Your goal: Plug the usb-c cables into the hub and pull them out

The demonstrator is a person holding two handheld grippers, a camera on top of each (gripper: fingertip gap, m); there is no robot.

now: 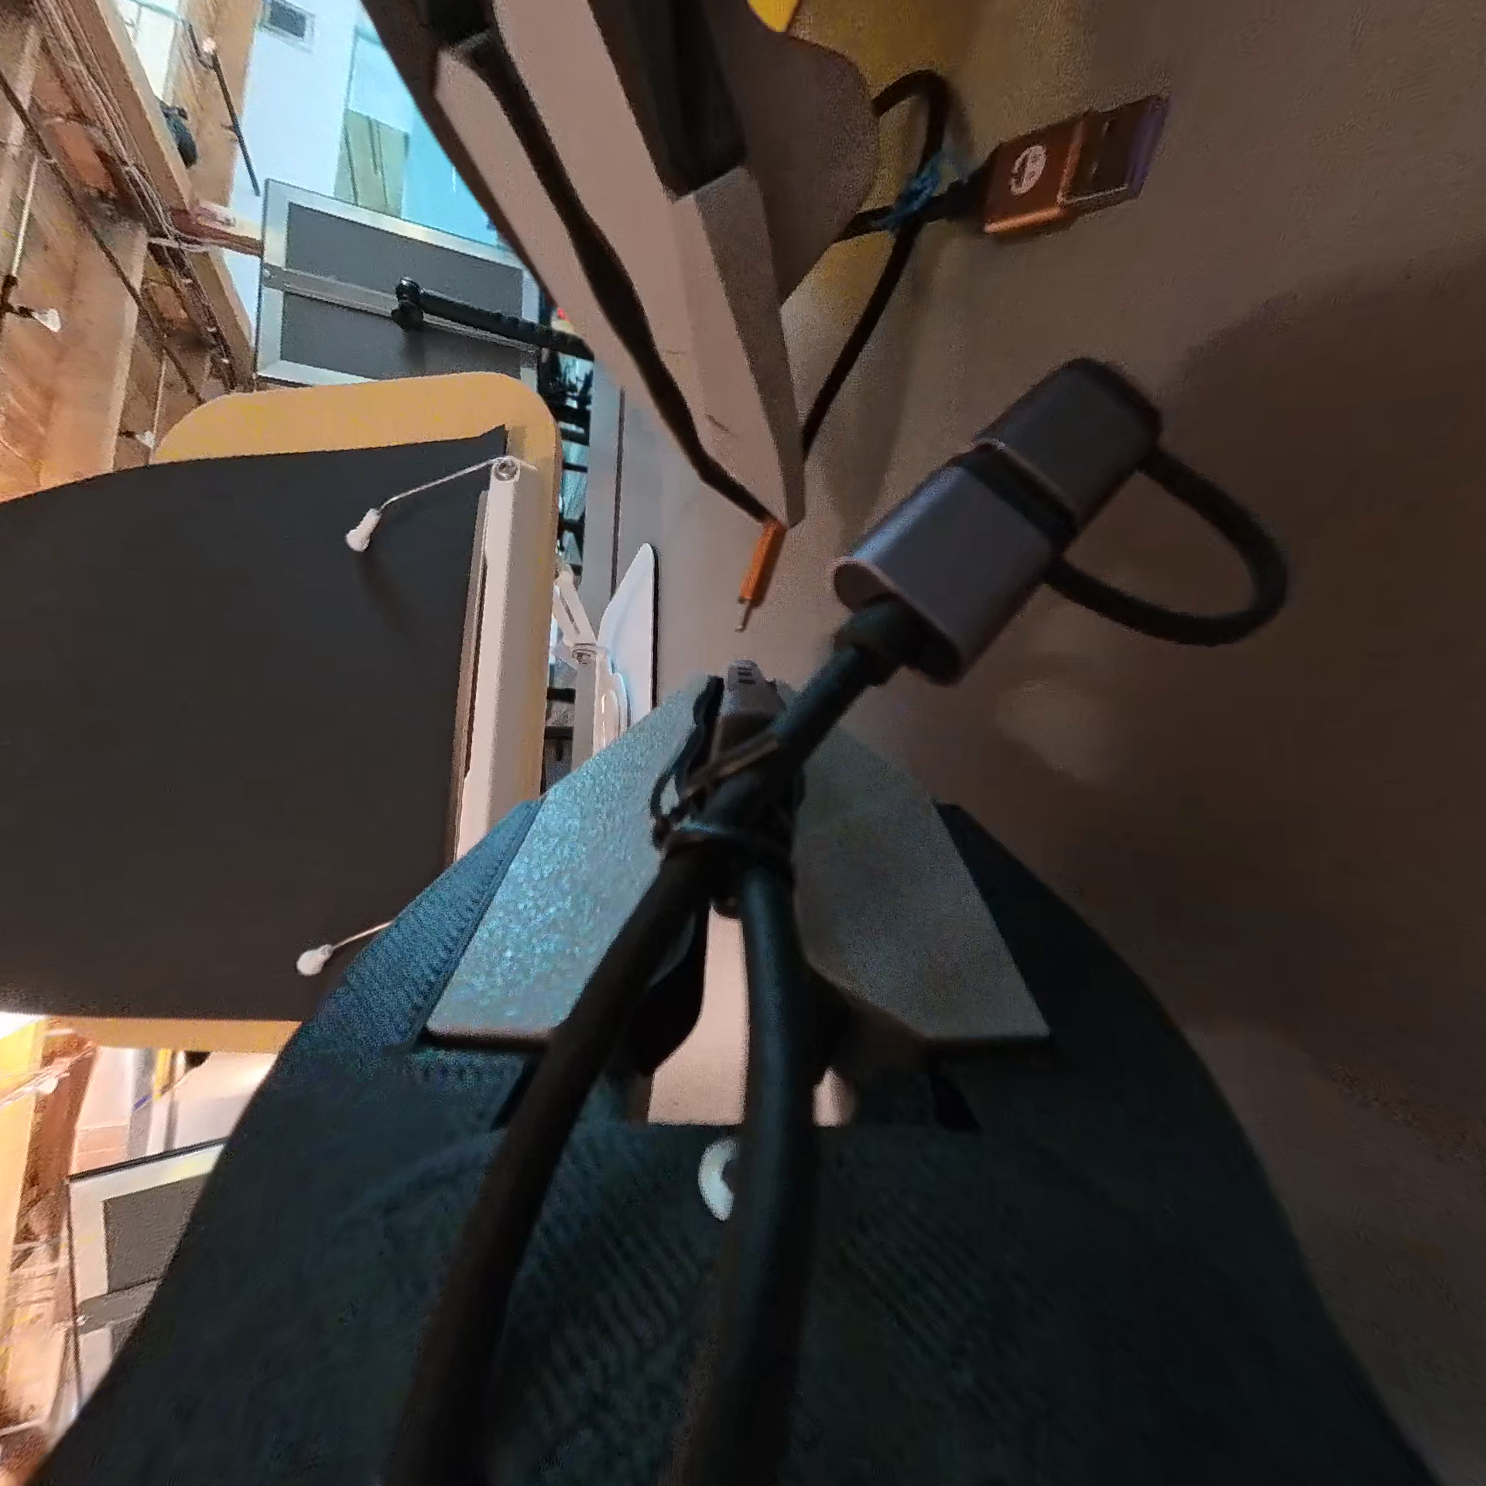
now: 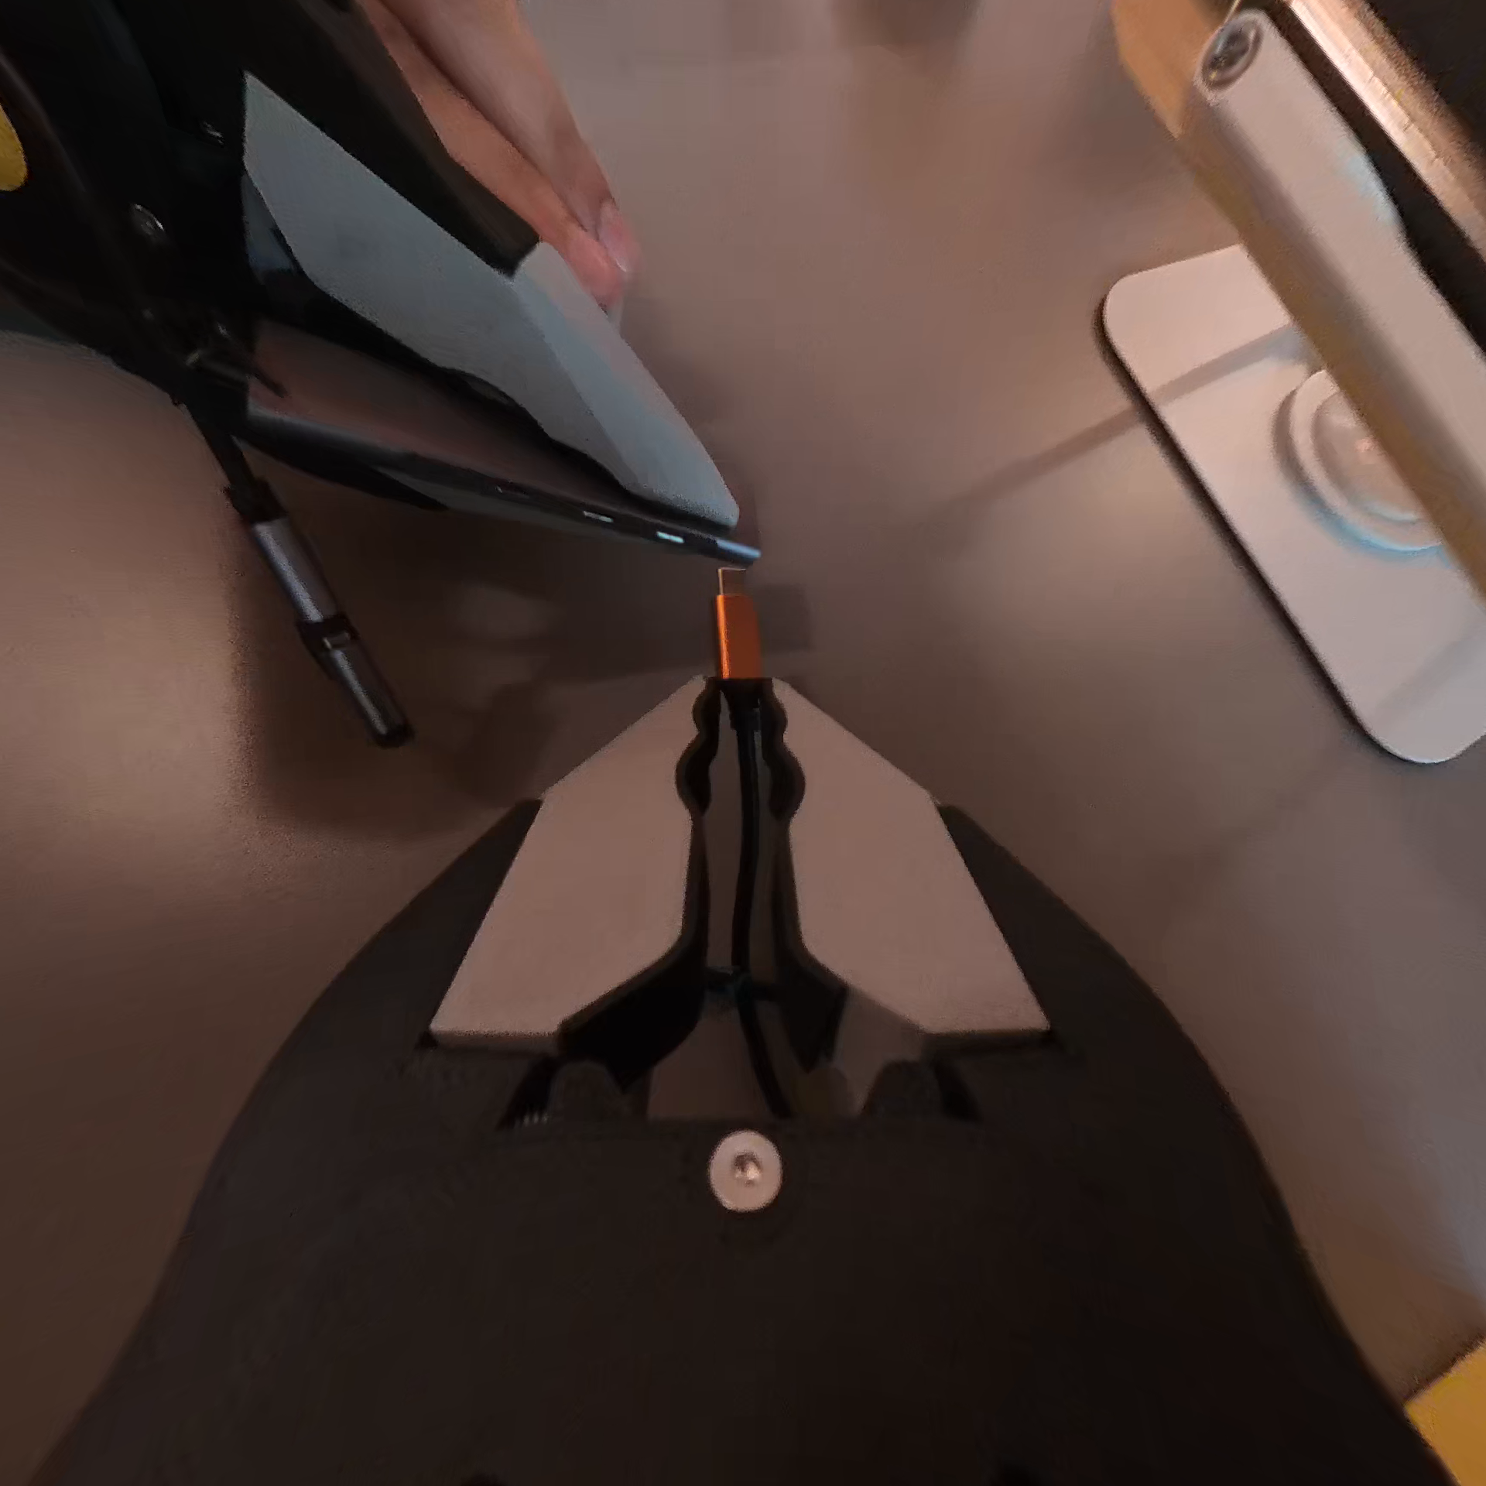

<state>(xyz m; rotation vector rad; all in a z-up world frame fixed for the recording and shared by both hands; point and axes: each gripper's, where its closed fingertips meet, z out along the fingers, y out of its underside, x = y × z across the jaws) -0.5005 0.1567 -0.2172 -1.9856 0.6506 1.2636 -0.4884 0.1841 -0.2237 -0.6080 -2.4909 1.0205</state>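
**Orange plug at the port, not yet in**

Right gripper [image 2: 736, 683] was clenched on the orange plug [image 2: 738, 635], tip just short of the hub [image 2: 611, 527] edge. Left gripper [image 1: 744, 699] was clamped on the hub, its grey adapter [image 1: 965, 555] dangling. No cable looked seated; insertion and pull-out remained.

Dim, warm lighting is noted in both views. Soft shadows are cast on the surface [image 2: 965, 402]. Strong wide-angle bending is seen at the edges. Motion blur is observed throughout; the bright window [image 1: 378, 145] is slightly overexposed.
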